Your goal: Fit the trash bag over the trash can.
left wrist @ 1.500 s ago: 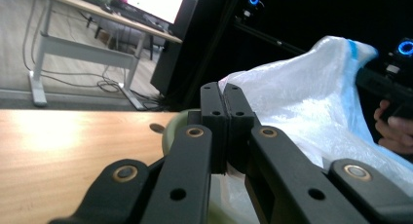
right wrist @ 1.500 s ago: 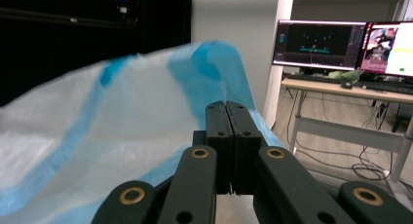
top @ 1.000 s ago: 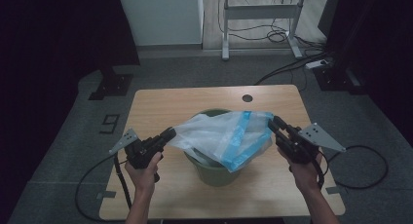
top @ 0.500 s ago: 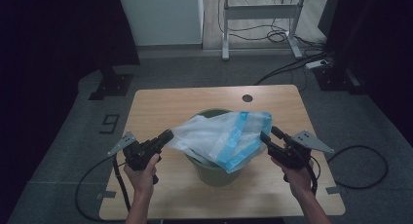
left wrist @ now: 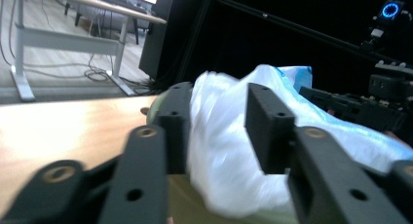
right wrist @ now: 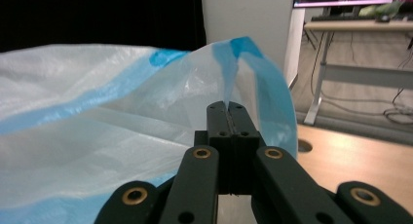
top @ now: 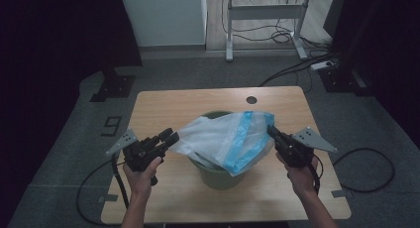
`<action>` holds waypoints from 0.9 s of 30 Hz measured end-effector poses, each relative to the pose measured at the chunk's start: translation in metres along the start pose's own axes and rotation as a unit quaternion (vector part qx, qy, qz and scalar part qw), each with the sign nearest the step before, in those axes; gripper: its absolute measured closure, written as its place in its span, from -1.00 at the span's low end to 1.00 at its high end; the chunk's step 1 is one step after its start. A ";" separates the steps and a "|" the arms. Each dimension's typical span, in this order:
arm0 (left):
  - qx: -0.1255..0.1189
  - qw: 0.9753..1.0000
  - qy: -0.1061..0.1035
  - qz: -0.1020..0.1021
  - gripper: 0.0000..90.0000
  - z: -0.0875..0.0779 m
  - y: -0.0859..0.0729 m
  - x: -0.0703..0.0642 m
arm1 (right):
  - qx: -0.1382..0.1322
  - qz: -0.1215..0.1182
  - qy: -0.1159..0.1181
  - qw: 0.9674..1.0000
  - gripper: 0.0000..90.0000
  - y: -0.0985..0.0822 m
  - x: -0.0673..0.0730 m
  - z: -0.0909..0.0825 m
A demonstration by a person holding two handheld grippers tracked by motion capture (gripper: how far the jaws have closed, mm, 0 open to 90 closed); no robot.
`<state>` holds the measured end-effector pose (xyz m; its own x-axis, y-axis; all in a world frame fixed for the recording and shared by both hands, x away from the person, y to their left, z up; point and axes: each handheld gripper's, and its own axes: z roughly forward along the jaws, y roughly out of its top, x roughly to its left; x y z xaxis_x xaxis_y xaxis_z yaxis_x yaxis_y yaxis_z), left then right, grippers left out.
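Counting one bag (top: 225,139), one bin (top: 218,176), two tools, left (top: 170,136), right (top: 271,132)

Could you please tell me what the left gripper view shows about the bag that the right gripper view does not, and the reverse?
The left gripper view shows the left tool with jaws apart, having just opened, white plastic bag between them. The right gripper view shows the right tool pinched shut on the bag's blue-banded edge, having just closed. Both show the bag, the wooden table and a white desk frame behind.
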<state>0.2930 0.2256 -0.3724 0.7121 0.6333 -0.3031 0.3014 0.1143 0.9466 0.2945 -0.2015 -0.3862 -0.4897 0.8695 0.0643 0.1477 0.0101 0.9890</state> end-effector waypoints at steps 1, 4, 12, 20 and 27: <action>0.004 1.000 0.002 0.005 0.19 0.001 0.005 -0.002 | -0.002 -0.005 0.000 1.000 0.98 0.003 0.000 -0.001; 0.032 0.999 -0.004 0.015 0.00 0.010 0.016 -0.004 | -0.009 -0.015 0.001 1.000 0.97 0.012 0.003 -0.002; 0.118 0.991 -0.026 0.061 -0.15 0.045 0.032 -0.008 | -0.018 -0.033 0.010 0.999 0.97 0.025 0.011 0.000; 0.157 0.984 -0.009 0.089 0.81 0.068 0.035 -0.017 | -0.020 -0.044 0.017 0.999 0.98 0.029 0.017 0.002; 0.107 0.991 0.013 0.084 0.99 0.066 0.034 -0.017 | -0.018 -0.047 0.010 0.999 0.97 0.028 0.013 -0.001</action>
<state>0.3329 0.1685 -0.3418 0.7482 0.6491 -0.1376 0.3088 -0.1571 0.9381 0.2918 -0.1902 -0.3581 -0.5167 0.8558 -0.0268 0.0688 0.0727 0.9950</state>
